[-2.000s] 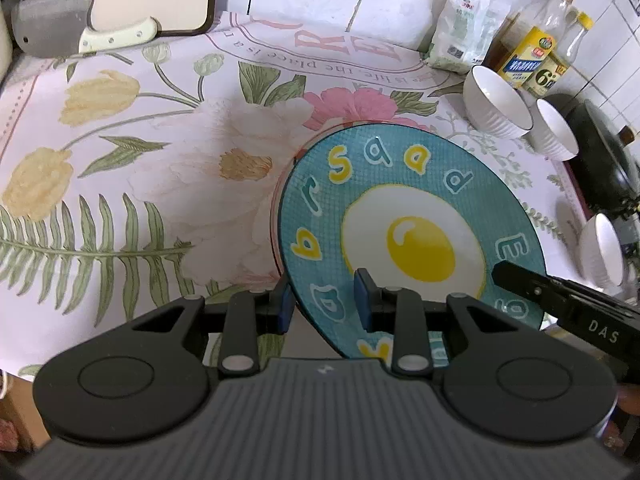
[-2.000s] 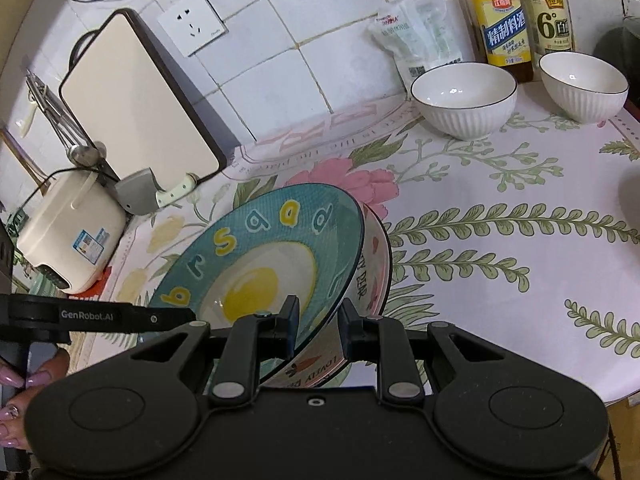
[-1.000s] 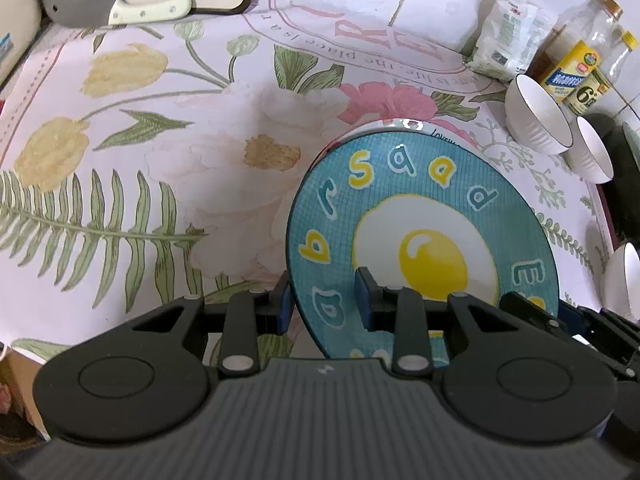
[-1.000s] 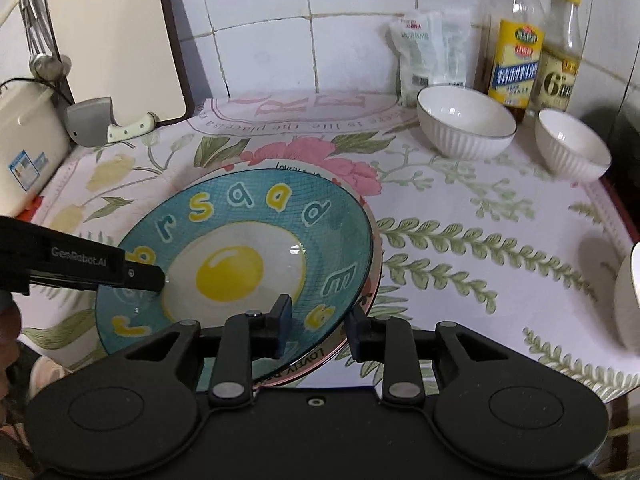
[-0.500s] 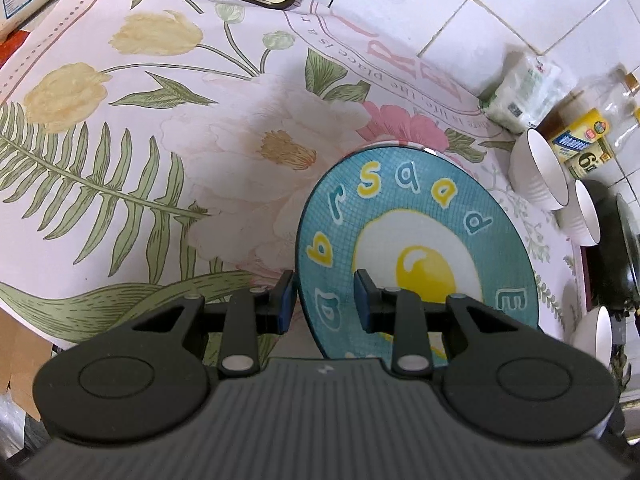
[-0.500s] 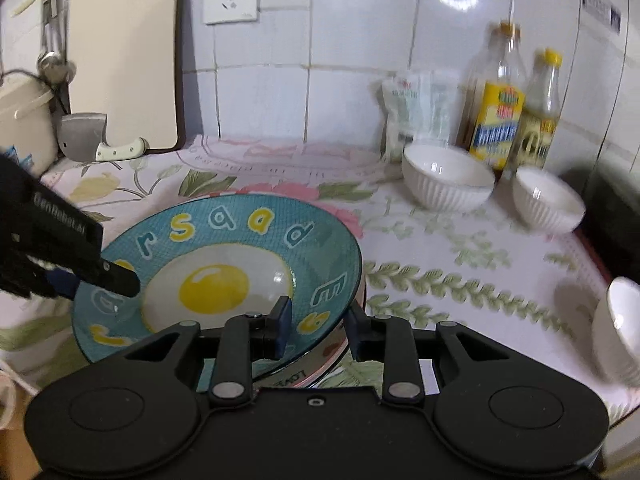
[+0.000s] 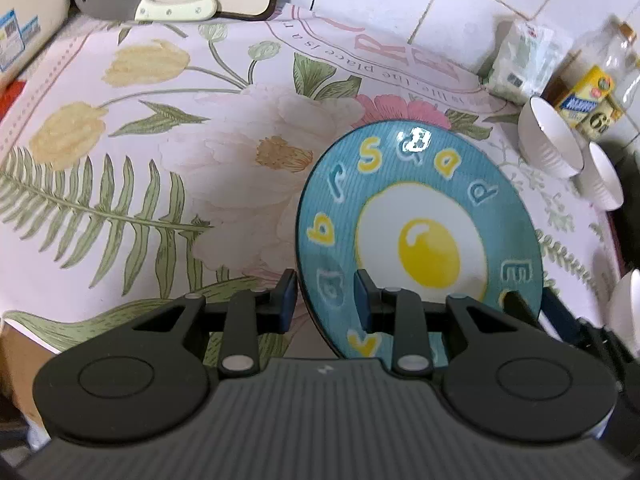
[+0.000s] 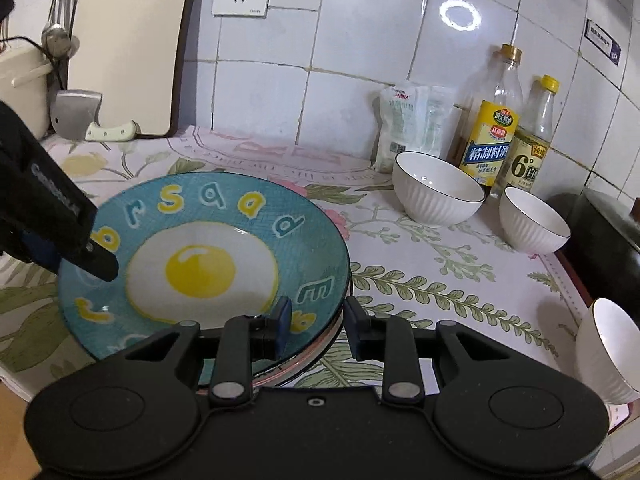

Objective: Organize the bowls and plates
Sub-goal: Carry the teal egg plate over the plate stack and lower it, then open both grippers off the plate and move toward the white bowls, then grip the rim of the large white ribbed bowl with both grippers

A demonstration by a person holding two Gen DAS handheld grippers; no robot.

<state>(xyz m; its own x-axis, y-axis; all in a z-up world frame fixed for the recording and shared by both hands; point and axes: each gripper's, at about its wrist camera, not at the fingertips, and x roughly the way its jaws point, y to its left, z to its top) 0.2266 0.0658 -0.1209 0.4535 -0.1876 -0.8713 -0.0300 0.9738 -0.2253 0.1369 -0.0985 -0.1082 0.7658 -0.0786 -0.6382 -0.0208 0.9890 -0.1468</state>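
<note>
A blue plate (image 7: 420, 216) with a fried-egg picture and letters lies nearly level just over the flowered counter cloth (image 7: 160, 160). Under it sits a white plate with a pink rim (image 8: 308, 360). My left gripper (image 7: 324, 300) is shut on the blue plate's near-left rim, one pad on top. My right gripper (image 8: 316, 318) is shut on the stacked rims at the near right. Each gripper shows in the other view: the left gripper (image 8: 76, 260), the right gripper (image 7: 534, 308). Three white ribbed bowls (image 8: 438, 188) (image 8: 534, 220) (image 8: 612, 352) stand to the right. Whether the stack touches the cloth, I cannot tell.
A cutting board (image 8: 128, 40) leans on the tiled wall with a cleaver (image 8: 76, 114) before it, beside a cream appliance (image 7: 28, 20). Two bottles (image 8: 492, 128) and a packet (image 8: 412, 120) stand at the back. A dark pot (image 8: 608, 236) sits far right.
The plate stack has swung from steeply tilted to nearly level and come lower over the cloth. Both grippers have kept their hold on the rim.
</note>
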